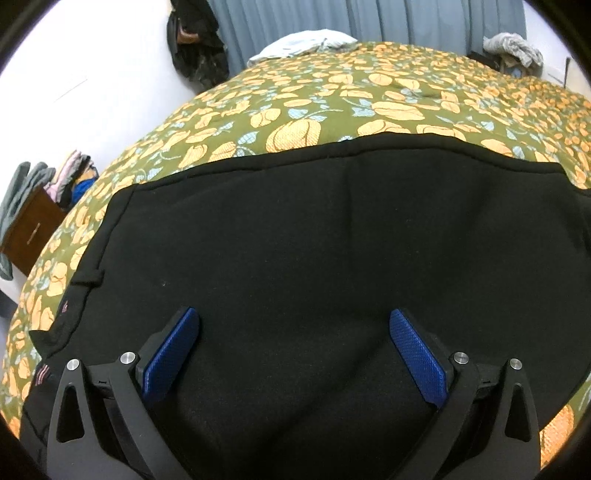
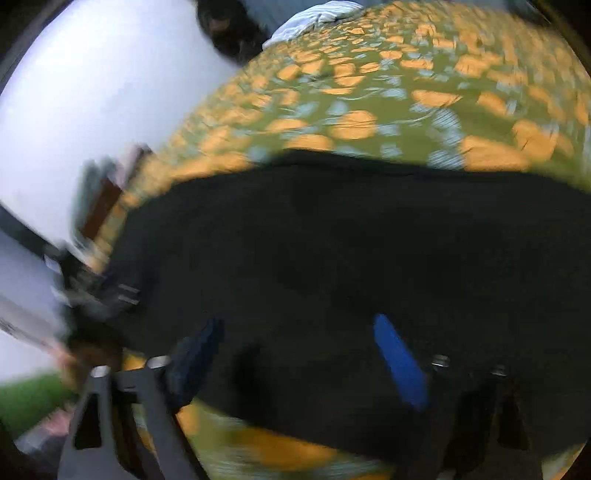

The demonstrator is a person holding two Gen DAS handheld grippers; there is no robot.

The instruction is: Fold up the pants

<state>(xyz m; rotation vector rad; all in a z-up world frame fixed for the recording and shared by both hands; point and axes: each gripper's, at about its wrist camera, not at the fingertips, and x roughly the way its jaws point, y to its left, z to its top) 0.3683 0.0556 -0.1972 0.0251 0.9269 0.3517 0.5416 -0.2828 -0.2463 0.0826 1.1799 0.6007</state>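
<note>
**Black pants laid flat on patterned bed; both grippers over them, jaws apart**

Bed [image 1: 388, 96]: broad surface covered by a quilted olive-green spread printed with orange blossoms and pale blue leaves. The fabric shows stitched puckering.

Pants [image 1: 314, 240]: black, thick, matte, fleece-like cloth, spread flat across the near part of the bed. The far edge forms a long, gently curved hem line with a visible seam. At the left edge a short cord loop and small pink markings are visible. Shallow creases run across the middle.

Curtain [image 1: 351, 18]: grey-blue, hanging in vertical pleats beyond the bed.

Cabinet [image 1: 29, 232]: dark brown wood, left of the bed, with loose clothes heaped on top.

Pillow [image 1: 303, 44]: pale, rumpled, at the far end of the bed.

Left gripper [image 1: 293, 354]: black fingers with blue, finely ribbed pads [image 1: 419, 363]. Jaws stand wide apart over the pants, gripping nothing; whether the tips touch the cloth cannot be told.

Right gripper [image 2: 295, 360]: view heavily blurred. Jaws partly apart over the near edge of the pants, the cloth lying between the blue pads [image 2: 400, 363]; no pinch on it is visible.
</note>
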